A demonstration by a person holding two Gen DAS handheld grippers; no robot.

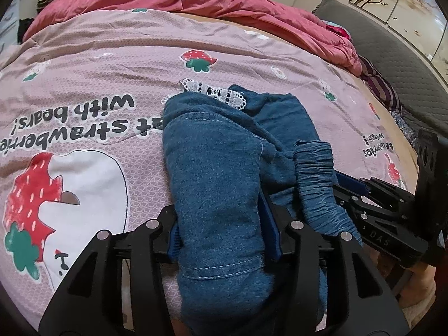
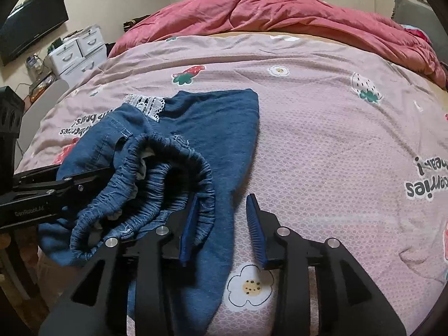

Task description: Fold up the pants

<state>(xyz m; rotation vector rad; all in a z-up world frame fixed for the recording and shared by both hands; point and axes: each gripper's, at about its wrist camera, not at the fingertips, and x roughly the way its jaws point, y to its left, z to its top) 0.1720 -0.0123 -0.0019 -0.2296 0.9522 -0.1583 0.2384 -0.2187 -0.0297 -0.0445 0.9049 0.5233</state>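
Blue denim pants (image 1: 221, 173) lie bunched on the bed, between and ahead of both tongs.

I find the pants folded over on the pink strawberry-print quilt (image 1: 92, 64), white lace trim (image 1: 212, 92) showing at their far end and the gathered elastic waistband (image 2: 156, 179) at the near end. My left tongs (image 1: 224, 226) straddle a thick fold of denim; whether the blue pads press it I cannot tell. My right tongs (image 2: 221, 229) stand spread: the left pad lies against the waistband edge, the right pad is clear over bare quilt, nothing pinched. A daisy print (image 2: 250, 285) sits just below the right tongs. Beyond the pants, well ahead of both tongs, lies a crumpled red duvet (image 2: 280, 14); far left of the right tongs stand white drawers (image 2: 74, 53).
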